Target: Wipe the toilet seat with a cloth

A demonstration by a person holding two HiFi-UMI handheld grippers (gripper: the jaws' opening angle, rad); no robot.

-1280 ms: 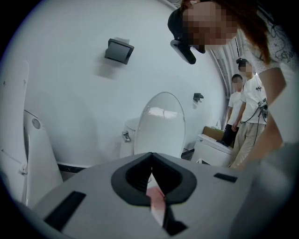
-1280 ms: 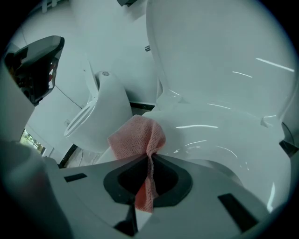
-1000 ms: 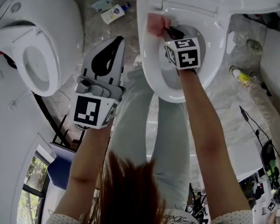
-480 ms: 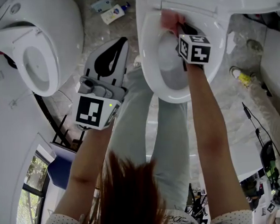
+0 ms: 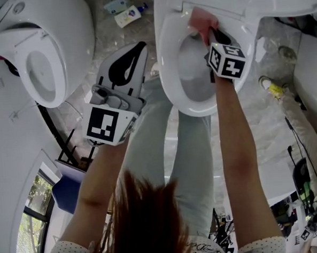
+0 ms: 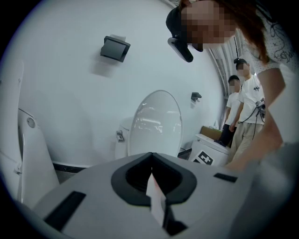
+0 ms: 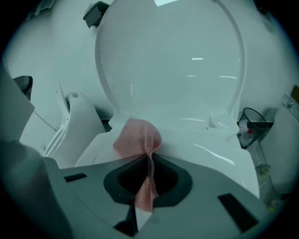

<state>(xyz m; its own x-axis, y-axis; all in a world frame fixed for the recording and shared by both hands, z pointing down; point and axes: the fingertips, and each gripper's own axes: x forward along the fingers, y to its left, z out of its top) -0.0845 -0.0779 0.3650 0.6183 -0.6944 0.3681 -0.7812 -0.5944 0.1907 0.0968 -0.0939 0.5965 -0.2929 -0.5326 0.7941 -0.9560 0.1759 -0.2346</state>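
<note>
A white toilet stands at the top of the head view with its seat (image 5: 168, 69) down and its lid (image 7: 173, 60) raised. My right gripper (image 5: 208, 30) is shut on a pink cloth (image 5: 201, 18) and presses it onto the rear part of the seat, near the hinge. In the right gripper view the cloth (image 7: 138, 139) bunches out ahead of the shut right gripper (image 7: 149, 158) against the white seat (image 7: 201, 156). My left gripper (image 5: 138, 46) hangs shut and empty to the left of the bowl, apart from it; in its own view the left gripper (image 6: 150, 155) points at another toilet.
A second toilet (image 5: 42, 66) stands at the left, and small bottles (image 5: 127, 14) lie on the floor between the two. A yellow bottle (image 5: 271, 87) and cables (image 5: 293, 142) lie at the right. A bin (image 7: 252, 123) stands beside the toilet. People (image 6: 245, 112) stand in the background.
My right gripper has slid the pink cloth from the seat's left side round to its rear, moving right and farther away. The left gripper has barely moved.
</note>
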